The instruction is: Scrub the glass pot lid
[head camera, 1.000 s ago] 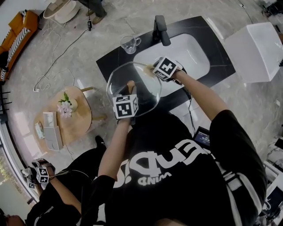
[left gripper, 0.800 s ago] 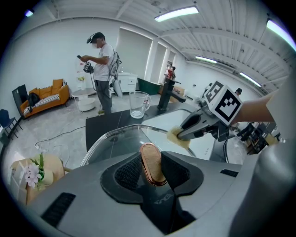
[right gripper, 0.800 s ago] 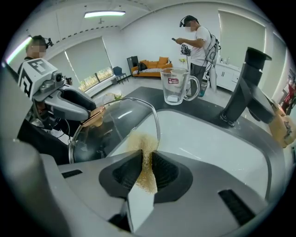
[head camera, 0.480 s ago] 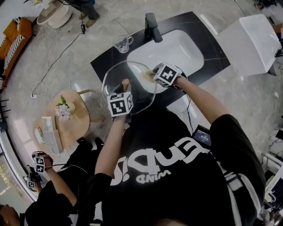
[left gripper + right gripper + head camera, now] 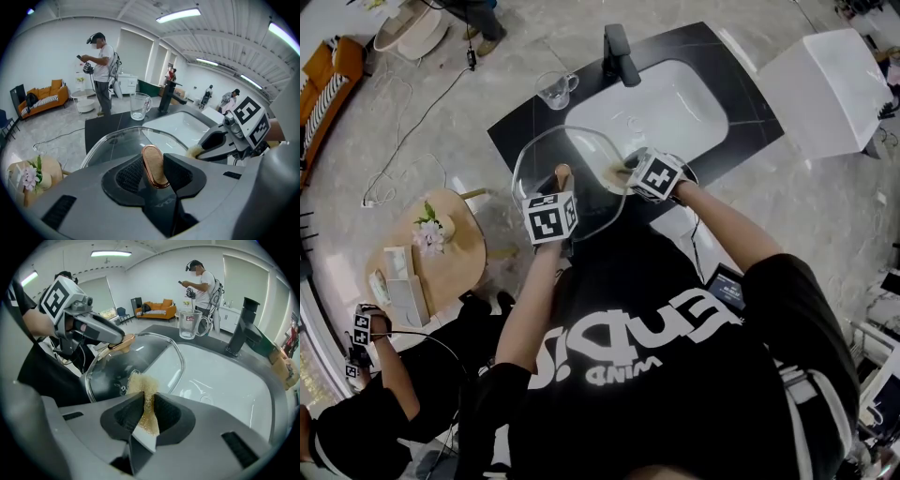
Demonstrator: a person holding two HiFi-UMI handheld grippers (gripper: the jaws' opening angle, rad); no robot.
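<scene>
The glass pot lid (image 5: 577,169) is held flat over the front left of the white sink (image 5: 675,103). My left gripper (image 5: 154,171) is shut on the lid's copper-coloured handle (image 5: 153,165), which also shows in the head view as the handle (image 5: 562,176). My right gripper (image 5: 146,411) is shut on a tan scrubbing sponge (image 5: 143,389). That sponge presses on the lid's glass (image 5: 136,362) near its right rim. In the head view the right gripper (image 5: 630,172) is at the lid's right edge with the sponge (image 5: 614,172) showing beside it.
A black tap (image 5: 619,54) stands behind the sink on the black counter (image 5: 520,127). A glass mug (image 5: 555,90) sits at the counter's left. A small round wooden table (image 5: 441,253) with flowers stands to the left. Another person (image 5: 366,412) crouches at lower left.
The right gripper with the sponge has slid along the lid's right part, towards the rim and back. The left gripper holds the handle as before.
</scene>
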